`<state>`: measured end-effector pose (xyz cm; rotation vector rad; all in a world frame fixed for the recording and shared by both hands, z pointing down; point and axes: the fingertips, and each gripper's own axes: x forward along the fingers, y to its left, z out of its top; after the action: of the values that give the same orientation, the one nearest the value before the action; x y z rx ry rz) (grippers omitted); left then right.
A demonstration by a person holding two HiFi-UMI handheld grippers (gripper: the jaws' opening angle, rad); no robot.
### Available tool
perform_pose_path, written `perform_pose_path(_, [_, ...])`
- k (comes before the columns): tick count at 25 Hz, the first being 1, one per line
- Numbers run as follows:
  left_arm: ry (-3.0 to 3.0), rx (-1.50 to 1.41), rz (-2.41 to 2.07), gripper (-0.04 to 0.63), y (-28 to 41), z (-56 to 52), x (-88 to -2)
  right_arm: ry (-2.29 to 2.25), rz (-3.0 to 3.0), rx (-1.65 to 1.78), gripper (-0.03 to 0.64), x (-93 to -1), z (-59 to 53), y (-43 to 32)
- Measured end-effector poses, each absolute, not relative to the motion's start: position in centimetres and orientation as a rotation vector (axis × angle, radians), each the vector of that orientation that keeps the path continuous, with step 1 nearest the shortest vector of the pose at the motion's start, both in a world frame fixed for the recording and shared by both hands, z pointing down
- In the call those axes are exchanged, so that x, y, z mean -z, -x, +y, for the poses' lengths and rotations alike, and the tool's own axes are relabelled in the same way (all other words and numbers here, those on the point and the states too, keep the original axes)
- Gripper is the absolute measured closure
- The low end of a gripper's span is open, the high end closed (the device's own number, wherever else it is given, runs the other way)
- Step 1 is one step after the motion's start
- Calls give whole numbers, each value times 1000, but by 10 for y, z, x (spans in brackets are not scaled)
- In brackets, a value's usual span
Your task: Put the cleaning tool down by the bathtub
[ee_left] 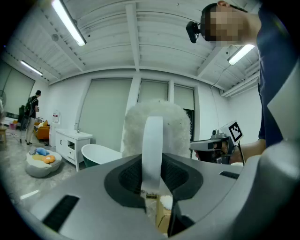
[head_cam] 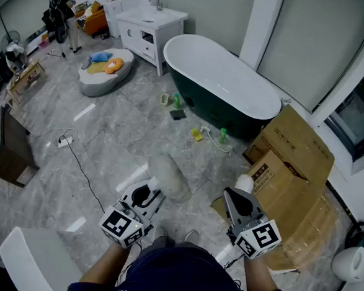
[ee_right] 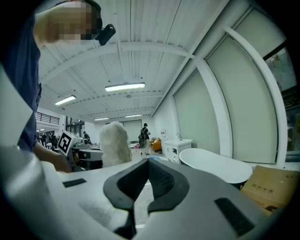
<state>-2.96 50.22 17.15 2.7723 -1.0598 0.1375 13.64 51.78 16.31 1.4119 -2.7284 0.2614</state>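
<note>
Nearest, the left gripper (ee_left: pixel 152 180): jaws clamped on the flat white handle of the cleaning tool (head_cam: pixel 170 177). The tool's fluffy white head juts forward above the grey floor (head_cam: pixel 107 141), well apart from the bathtub (head_cam: pixel 227 82). Beside it, the right gripper (ee_right: pixel 146 185): jaws drawn together, nothing between them. Beyond, cardboard boxes (head_cam: pixel 295 159). Farther off, small bottles (head_cam: pixel 223 134) lie near the dark-sided bathtub, and a white cabinet (head_cam: pixel 152 29) stands past its far end.

Mock bathroom — bathtub (head_cam: pixel 227 76), vanity (head_cam: pixel 153 27).
</note>
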Motion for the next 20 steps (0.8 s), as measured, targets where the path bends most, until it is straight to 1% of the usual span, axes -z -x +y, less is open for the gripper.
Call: perform_pose_path(20, [-2764,-132,-1085,485,24,509,-168,-1410,-2749,-272,612,-161,520,-141])
